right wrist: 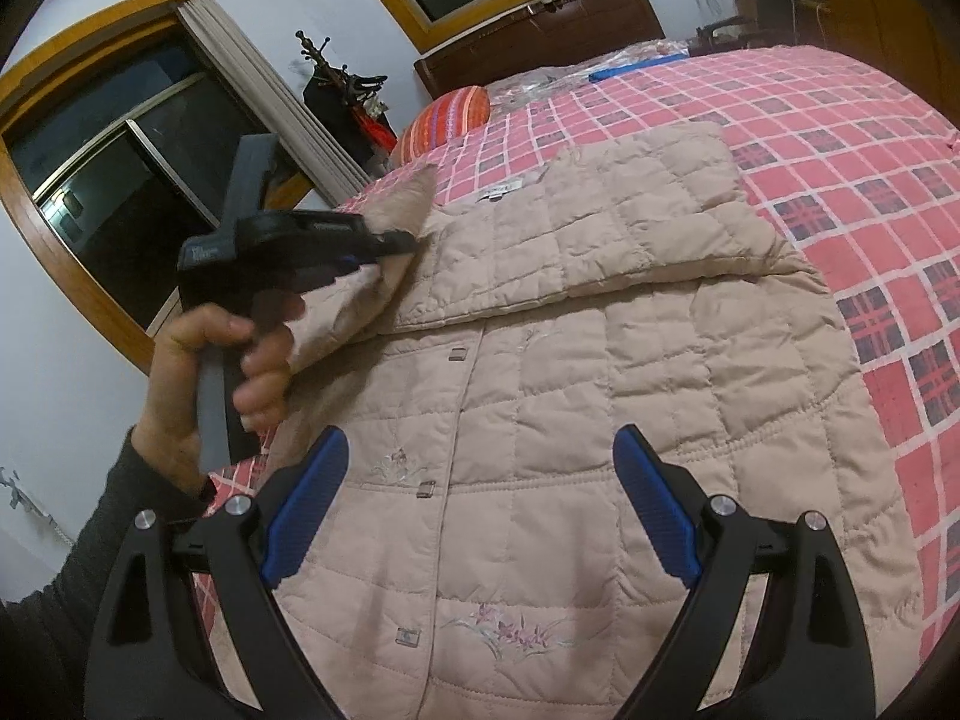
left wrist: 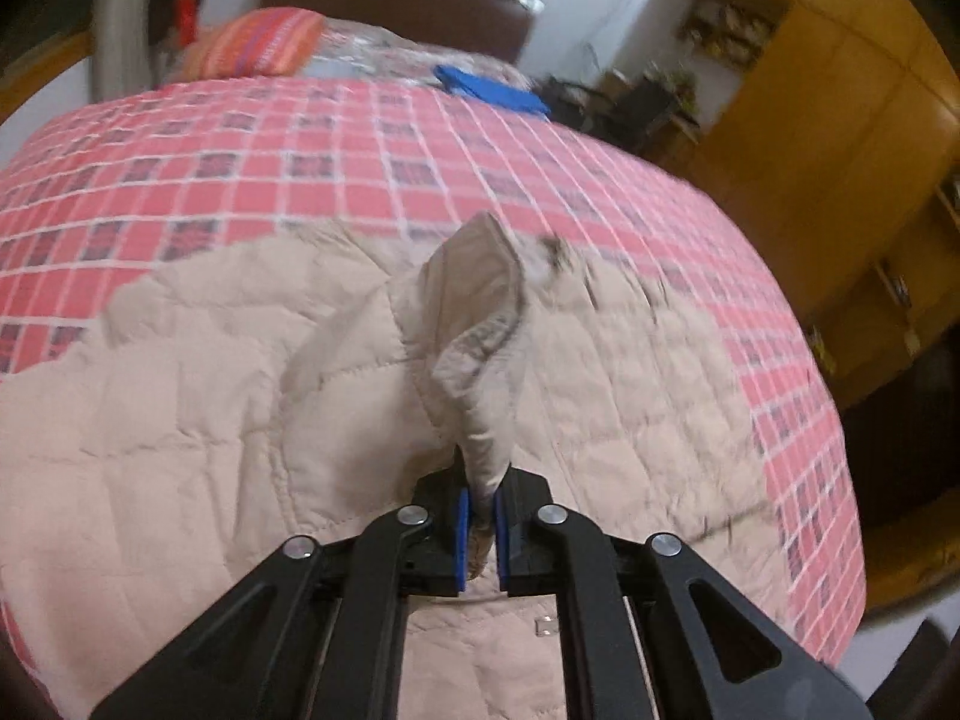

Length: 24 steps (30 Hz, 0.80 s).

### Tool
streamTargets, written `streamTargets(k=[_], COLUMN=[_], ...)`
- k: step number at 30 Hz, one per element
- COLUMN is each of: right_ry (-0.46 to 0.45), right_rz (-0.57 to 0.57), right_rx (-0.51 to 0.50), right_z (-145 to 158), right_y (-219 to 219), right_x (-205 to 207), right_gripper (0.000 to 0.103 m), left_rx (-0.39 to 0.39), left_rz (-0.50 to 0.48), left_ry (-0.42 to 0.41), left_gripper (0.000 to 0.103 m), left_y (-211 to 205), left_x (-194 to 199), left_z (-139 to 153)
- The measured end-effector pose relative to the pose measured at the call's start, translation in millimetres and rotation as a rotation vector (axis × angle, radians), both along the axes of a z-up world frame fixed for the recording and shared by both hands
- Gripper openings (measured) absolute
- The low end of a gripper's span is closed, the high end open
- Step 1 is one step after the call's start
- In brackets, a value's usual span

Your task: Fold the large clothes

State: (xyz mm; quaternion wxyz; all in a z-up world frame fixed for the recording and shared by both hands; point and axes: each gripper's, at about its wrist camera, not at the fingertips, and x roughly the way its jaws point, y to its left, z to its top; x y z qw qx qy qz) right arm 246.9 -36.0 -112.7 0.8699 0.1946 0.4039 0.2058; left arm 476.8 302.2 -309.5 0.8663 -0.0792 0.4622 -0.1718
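While the big beige coat (right wrist: 570, 360) lies spread on the bed (right wrist: 870, 192), the left claw (left wrist: 480, 510) is pinched tight on a bit of its cloth. In the right wrist view that claw (right wrist: 384, 243) sits on the left side, held by a hand (right wrist: 210, 372), and it lifts one corner of the coat up off the bed. The right sleeve part is already laid across the chest, on the far side of the coat.

The right claw (right wrist: 480, 510) is wide open. It holds nothing and hangs over the near part of the coat, close to the row of buttons (right wrist: 426, 489).

What could go wrong? The coat looks thick and puffy, so I think the pinched cloth could slip out of the left claw if it pulls too fast. Then the corner would flop back down. Only one claw has a hold, so the heavy coat may drag along the red checked cover and bunch up. The fold already made could also slide open if the whole coat gets tugged.
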Motion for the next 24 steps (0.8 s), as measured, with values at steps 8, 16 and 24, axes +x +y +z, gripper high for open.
streamTargets(k=[8, 16, 24], right_ry=[0.120, 0.443, 0.539], right_rz=[0.021, 0.149, 0.192], right_rx=[0.225, 0.411, 0.353], right_z=[8.3, -38.6, -58.0], right_y=[-20.1, 24.3, 72.3], right_x=[65.4, 206.0, 255.7], right_gripper=[0.090, 0.058, 0.047], left_rx=[-0.126, -0.247, -0.387], left_rz=[-0.010, 0.244, 0.388], left_ry=[-0.160, -0.183, -0.109], left_gripper=[0.078, 0.084, 0.084], left_y=[63.0, 197.6, 271.2], left_x=[-48.5, -89.3, -97.3], left_z=[55.3, 46.8, 5.0])
